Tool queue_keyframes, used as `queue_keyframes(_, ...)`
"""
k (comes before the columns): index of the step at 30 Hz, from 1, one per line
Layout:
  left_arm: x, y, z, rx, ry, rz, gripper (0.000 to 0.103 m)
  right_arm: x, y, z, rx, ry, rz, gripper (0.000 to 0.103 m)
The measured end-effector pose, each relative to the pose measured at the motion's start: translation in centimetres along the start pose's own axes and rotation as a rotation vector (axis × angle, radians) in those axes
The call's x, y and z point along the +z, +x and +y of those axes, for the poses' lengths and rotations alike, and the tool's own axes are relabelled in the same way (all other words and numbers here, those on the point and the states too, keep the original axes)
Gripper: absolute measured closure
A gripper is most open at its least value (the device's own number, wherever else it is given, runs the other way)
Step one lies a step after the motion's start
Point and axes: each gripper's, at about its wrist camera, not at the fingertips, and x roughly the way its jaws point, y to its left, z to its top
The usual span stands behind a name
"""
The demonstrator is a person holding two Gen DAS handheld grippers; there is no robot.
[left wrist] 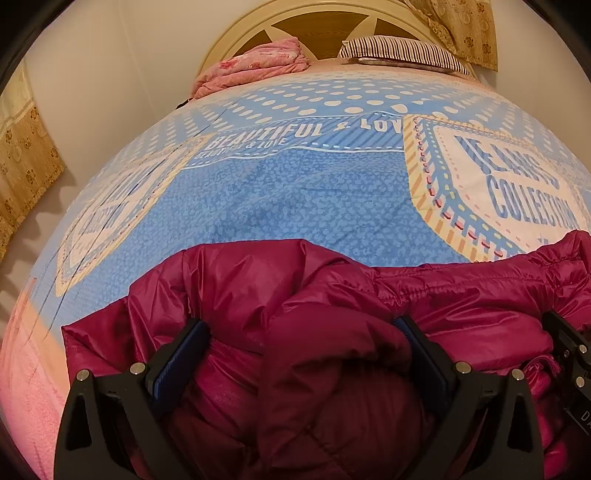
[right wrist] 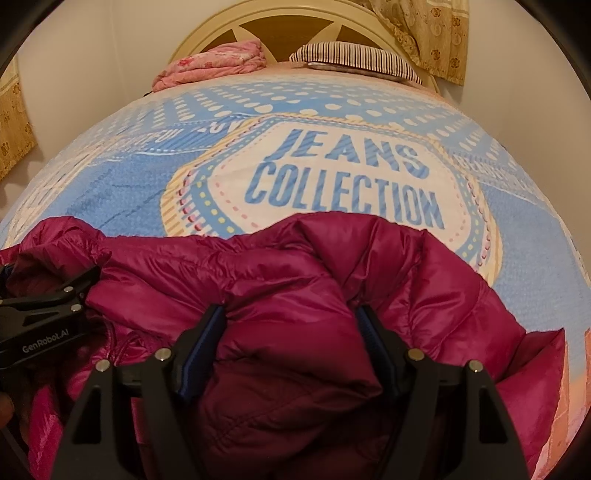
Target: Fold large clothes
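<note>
A magenta puffer jacket [left wrist: 325, 295] lies bunched at the near edge of the bed; it also fills the lower right wrist view [right wrist: 295, 280]. My left gripper [left wrist: 303, 332] has its jaws wide apart with a thick fold of the jacket bulging between them. My right gripper [right wrist: 291, 317] also stands with jaws apart around a puffed fold. Whether either pair of pads squeezes the fabric I cannot tell. The right gripper's body shows at the right edge of the left wrist view [left wrist: 572, 354]; the left gripper's body shows at the left of the right wrist view [right wrist: 40, 317].
The bed carries a blue printed cover [left wrist: 295, 192] with a "JEANS COLLECTION" badge [right wrist: 343, 184]. A folded pink quilt [left wrist: 255, 66] and a striped pillow [left wrist: 399, 51] lie by the cream headboard [right wrist: 221, 29]. Gold curtains [left wrist: 26, 166] hang at the sides.
</note>
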Motion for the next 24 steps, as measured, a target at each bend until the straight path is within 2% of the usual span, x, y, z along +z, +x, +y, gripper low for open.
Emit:
queue_keyframes(18,0.0,-0.1,-0.4,0.028,0.024,-0.009,0.001,0.1,0.3,-0.1,-0.001,-0.012,0.029,0.027)
queue_keyframes(22,0.6,-0.7,0.6,-0.021,0.008,0.025,0.001,0.7,0.0,-0.6,0.036,-0.017,0.06,0.026)
queue_keyframes(24,0.7,-3.1,1.8,-0.048,0.002,-0.014,0.001,0.8,-1.5,-1.6,0.043,0.012,0.046,0.026)
